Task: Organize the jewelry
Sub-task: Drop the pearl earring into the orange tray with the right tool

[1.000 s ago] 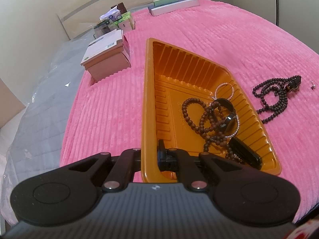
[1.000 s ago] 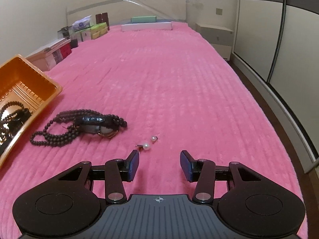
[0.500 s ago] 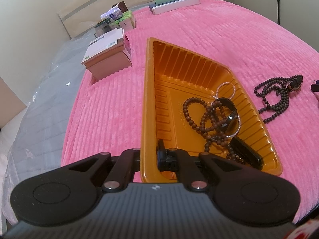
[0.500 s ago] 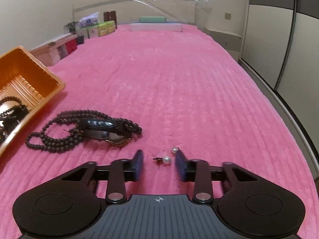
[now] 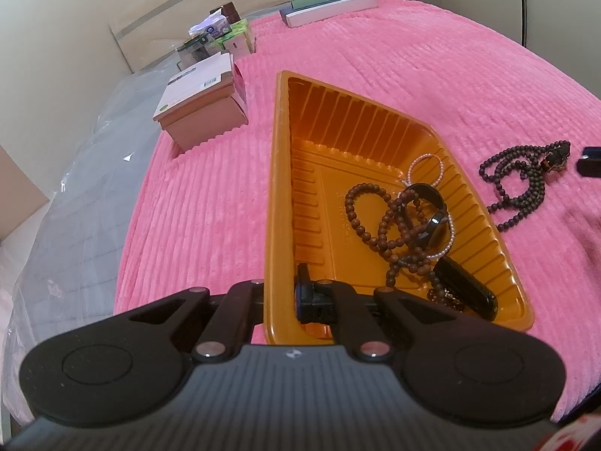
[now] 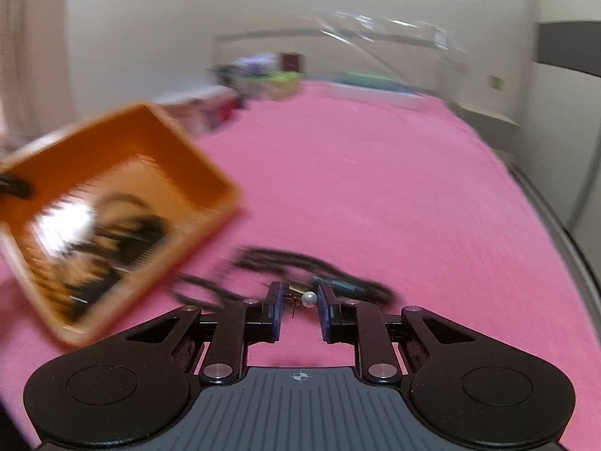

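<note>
My left gripper (image 5: 280, 293) is shut on the near wall of the orange tray (image 5: 278, 173). The tray holds a brown bead strand (image 5: 379, 221), a pearl bracelet (image 5: 424, 165) and a black watch (image 5: 435, 221). A dark bead necklace (image 5: 522, 176) lies on the pink blanket to the tray's right. My right gripper (image 6: 298, 300) is shut on a pearl earring (image 6: 308, 298) and holds it above the blanket; this view is blurred. The dark necklace (image 6: 300, 263) lies just beyond it, and the tray (image 6: 210, 173) is to its left.
A pink box (image 5: 203, 105) and several small boxes (image 5: 221, 37) stand at the bed's far left. A flat white and green box (image 5: 326, 3) lies at the far end. The right gripper's fingertip (image 5: 589, 161) shows at the left wrist view's right edge.
My right gripper closed on the pearl earring, lifted it and is swinging left toward the tray. The left gripper keeps its hold on the tray.
</note>
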`<state>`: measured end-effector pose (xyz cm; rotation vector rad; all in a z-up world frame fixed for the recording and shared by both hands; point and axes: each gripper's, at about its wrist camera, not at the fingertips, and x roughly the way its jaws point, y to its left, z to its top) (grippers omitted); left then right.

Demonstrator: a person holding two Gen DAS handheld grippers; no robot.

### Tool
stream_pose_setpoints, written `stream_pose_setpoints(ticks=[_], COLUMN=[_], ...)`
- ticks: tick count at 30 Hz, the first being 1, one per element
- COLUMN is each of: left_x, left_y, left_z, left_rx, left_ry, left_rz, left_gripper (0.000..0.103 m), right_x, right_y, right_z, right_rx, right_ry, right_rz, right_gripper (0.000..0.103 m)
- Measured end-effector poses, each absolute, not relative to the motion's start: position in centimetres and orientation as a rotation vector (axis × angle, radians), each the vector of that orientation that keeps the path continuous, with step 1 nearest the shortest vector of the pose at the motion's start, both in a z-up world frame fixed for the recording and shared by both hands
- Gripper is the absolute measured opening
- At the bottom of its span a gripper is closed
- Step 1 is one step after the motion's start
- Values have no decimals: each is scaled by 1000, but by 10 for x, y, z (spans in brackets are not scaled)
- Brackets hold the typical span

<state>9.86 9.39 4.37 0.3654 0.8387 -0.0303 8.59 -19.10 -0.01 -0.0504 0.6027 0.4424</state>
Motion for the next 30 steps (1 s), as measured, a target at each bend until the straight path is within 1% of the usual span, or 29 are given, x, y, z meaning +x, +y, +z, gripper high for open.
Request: stream_pose_setpoints(ticks=[5, 14, 29, 30], left_x=[99, 100, 100, 100], left_y=[94, 93, 94, 94], left_z=[43, 43, 42, 42], left_rx=[364, 368, 364, 364], left_ry=[838, 843, 842, 842], left_rz=[-31, -39, -39, -39], left_gripper=[3, 3, 3, 3], right_x=[84, 96, 103, 105], right_y=[-135, -80, -56, -56], right_z=[16, 17, 4, 3], right_rx=[-64, -95, -84, -78], right_ry=[573, 577, 653, 662], right_rz=[593, 697, 761, 769], right_gripper=[20, 20, 20, 23])
